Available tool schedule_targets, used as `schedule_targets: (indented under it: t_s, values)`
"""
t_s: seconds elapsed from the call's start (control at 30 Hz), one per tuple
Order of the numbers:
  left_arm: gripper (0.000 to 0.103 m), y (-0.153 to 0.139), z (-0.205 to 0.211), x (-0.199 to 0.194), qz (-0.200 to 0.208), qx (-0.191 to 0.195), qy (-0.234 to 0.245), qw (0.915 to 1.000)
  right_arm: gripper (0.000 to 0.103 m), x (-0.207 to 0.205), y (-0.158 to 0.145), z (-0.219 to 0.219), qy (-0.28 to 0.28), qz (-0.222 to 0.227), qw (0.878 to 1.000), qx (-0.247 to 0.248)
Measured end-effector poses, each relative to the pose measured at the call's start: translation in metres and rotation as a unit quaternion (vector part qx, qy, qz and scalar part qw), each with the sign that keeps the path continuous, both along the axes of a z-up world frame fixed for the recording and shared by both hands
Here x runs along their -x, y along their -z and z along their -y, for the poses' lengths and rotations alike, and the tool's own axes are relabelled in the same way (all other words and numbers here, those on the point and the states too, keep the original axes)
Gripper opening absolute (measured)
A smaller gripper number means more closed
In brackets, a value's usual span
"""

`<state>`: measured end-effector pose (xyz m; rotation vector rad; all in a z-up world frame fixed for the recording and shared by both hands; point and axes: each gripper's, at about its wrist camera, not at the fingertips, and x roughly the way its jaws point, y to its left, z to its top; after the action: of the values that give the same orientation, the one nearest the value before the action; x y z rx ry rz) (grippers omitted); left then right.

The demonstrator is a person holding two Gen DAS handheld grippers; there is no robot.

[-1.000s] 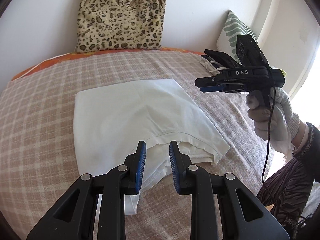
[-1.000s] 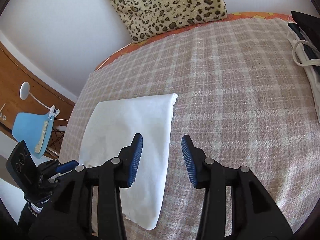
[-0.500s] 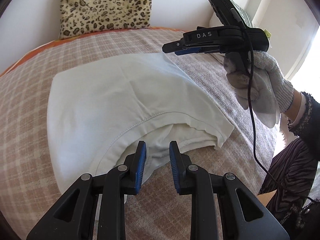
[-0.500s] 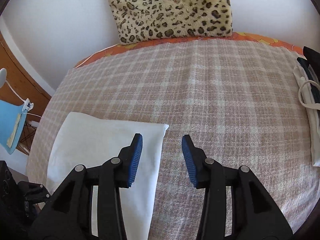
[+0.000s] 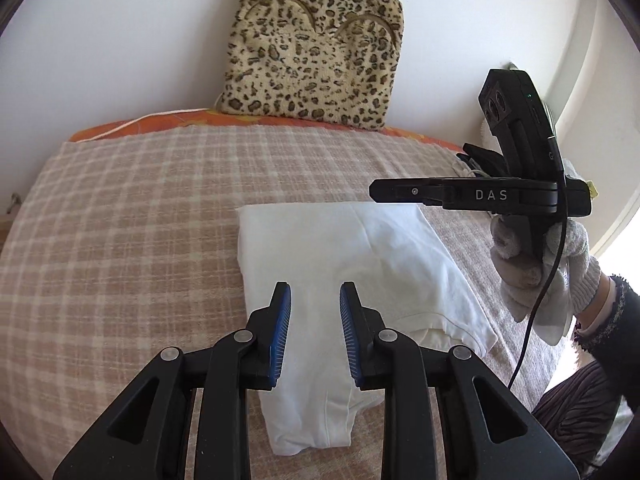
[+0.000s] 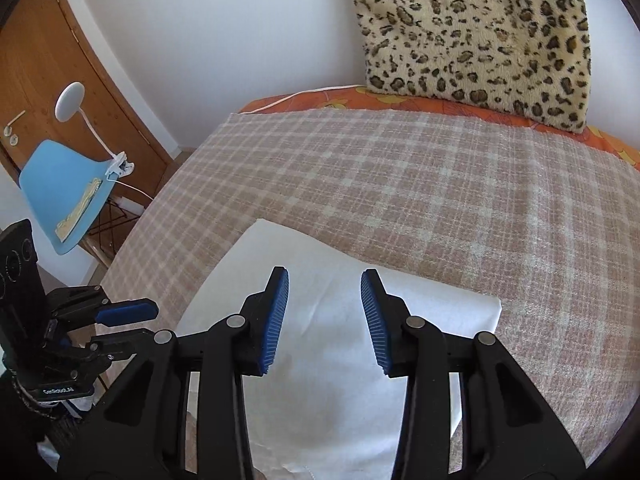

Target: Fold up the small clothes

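Plainly, the left gripper [image 5: 315, 330] hangs over the near half of the white garment [image 5: 340, 256], its blue pads apart with nothing between them. Off to its right, the right gripper [image 5: 384, 194] is held side-on by a gloved hand [image 5: 536, 268]; white letters on its side read "DAS". From that angle its gap cannot be seen, but its own camera shows the right gripper's pads standing apart over the cloth, gripping nothing, after closing in a little. A small label on the left gripper's body, seen from there, is too tiny to read. The garment lies folded on the checked blanket [image 5: 132, 208], directly beneath both tools; its near end runs under the gripper arms and out of sight. Beyond it, a leopard-print cushion [image 5: 316, 40] leans against the wall.
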<state>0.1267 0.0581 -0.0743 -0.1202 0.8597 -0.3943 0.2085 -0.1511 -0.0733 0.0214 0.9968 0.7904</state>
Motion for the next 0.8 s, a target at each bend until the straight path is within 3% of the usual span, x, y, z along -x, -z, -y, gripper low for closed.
schedule_targets:
  t_s: [0.1,0.2,0.3,0.43,0.6,0.8]
  values:
    - [0.023,0.007,-0.02,-0.013,-0.018,0.014,-0.009,0.9997,0.04,0.002,0.0,-0.019,-0.02,-0.011,1.0,-0.009]
    - [0.023,0.015,-0.049,-0.037,-0.037,0.068,-0.04,0.9962,0.04,0.013,0.011,-0.038,-0.042,-0.014,0.999,0.006]
    - [0.023,0.029,-0.078,-0.069,-0.065,0.141,-0.067,0.9856,0.04,0.029,0.033,-0.054,-0.077,-0.015,0.996,0.05]
    - [0.024,0.05,-0.085,-0.098,-0.101,0.201,-0.067,0.972,0.04,0.05,0.044,-0.064,-0.106,0.029,0.988,0.113]
    - [0.026,0.068,-0.069,-0.118,-0.139,0.23,-0.055,0.9617,0.04,0.055,0.031,-0.059,-0.106,0.025,0.991,0.078]
    - [0.026,0.074,-0.048,-0.13,-0.143,0.215,-0.046,0.9651,0.04,0.064,0.033,-0.066,-0.119,0.005,0.992,0.044]
